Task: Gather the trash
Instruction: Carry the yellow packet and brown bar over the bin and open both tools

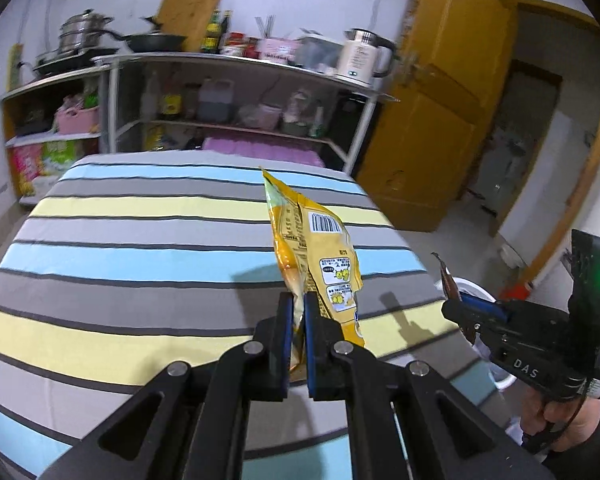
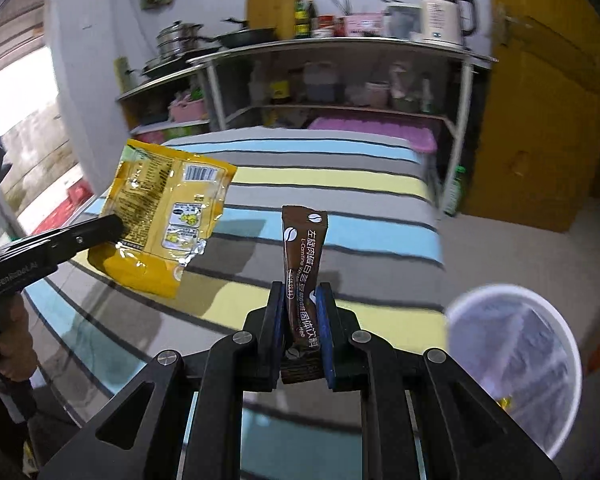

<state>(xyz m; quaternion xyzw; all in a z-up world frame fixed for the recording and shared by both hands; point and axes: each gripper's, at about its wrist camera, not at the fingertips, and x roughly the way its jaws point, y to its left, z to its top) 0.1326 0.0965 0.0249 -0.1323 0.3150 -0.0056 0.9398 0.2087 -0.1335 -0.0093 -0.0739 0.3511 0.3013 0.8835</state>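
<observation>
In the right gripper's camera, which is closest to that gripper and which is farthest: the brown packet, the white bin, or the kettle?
1. Brown packet: clamped in the right gripper.
2. White bin: low on the right, beside the bed.
3. Kettle: top shelf, far across the room.

My left tool (image 1: 299, 300) is black with blue pads, and it pinches a yellow wrapper (image 1: 320, 248) printed with a black-and-white barcode. My right tool (image 2: 300, 294) (same black and blue) grips a dark brown sachet (image 2: 302, 256) with white lettering. The worktop (image 1: 140, 248) beneath wears grey, pale blue and yellow stripes edged in black. The bin (image 2: 516, 364) is white.
</observation>
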